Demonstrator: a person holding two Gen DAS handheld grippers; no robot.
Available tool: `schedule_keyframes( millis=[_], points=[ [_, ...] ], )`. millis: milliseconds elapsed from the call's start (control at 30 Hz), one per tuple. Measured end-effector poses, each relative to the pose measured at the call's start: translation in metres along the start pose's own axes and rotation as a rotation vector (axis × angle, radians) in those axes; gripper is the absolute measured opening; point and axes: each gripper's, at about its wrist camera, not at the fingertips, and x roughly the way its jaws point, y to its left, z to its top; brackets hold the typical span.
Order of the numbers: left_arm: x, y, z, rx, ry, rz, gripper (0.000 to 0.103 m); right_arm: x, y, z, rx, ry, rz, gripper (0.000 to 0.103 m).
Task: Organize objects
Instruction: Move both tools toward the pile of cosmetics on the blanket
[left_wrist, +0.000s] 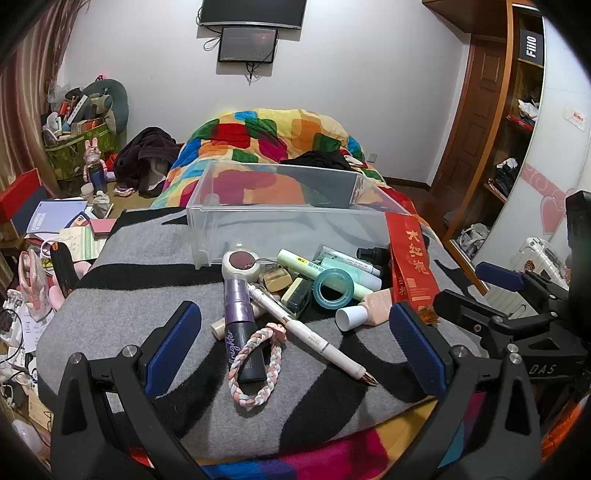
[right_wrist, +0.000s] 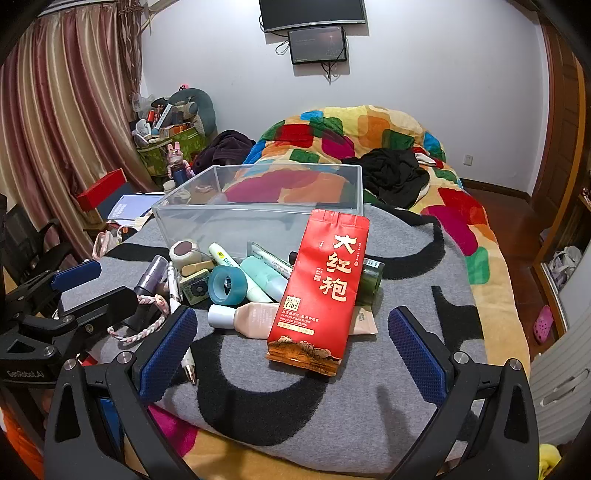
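Both tools stand with fingers apart and hold nothing; the step in hand is, by judgement, a first pick from the pile into the clear bin (left_wrist: 280, 206), which sits empty on the grey blanket (left_wrist: 147, 295) of the bed. All places below are given relative to that bin.

Left: your left tool (left_wrist: 295, 332) hangs in front of the bin, over the purple tube (left_wrist: 242, 325), the braided bracelet (left_wrist: 258, 365) lying across the tube, and the white pen (left_wrist: 314, 336) just beside it. Take the bracelet or pen first, closing across the narrow axis; the tube beneath is likely to roll.

Centre: the teal tape ring (left_wrist: 334, 290), the pale green tubes (left_wrist: 332, 267) and the peach bottle (left_wrist: 369, 312) lie touching one another before the bin's front wall.

Right: your right tool (right_wrist: 291, 350) faces the red tea packet (right_wrist: 321, 291), which leans on the pile. Grip it by its long edges.

The right view alone shows the dark green bottle (right_wrist: 371, 284) behind the packet; the left view alone shows the bracelet whole.
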Motion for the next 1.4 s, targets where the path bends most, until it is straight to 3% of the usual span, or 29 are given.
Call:
schedule_keyframes(
  millis=[1067,1200,1400],
  points=[
    [-0.001,0.001,-0.002,-0.009,-0.008,-0.009,0.103,0.008,-0.001,-0.001,0.021,0.018,0.010,0.103],
    [0.003,0.008,-0.002,-0.033,0.006,-0.010,0.089,0.013,-0.008,-0.002,0.039,0.032,0.014,0.103],
    [0.014,0.025,-0.001,-0.075,0.036,0.019,0.080,0.019,-0.018,-0.002,0.058,0.039,0.010,0.098]
  ],
)
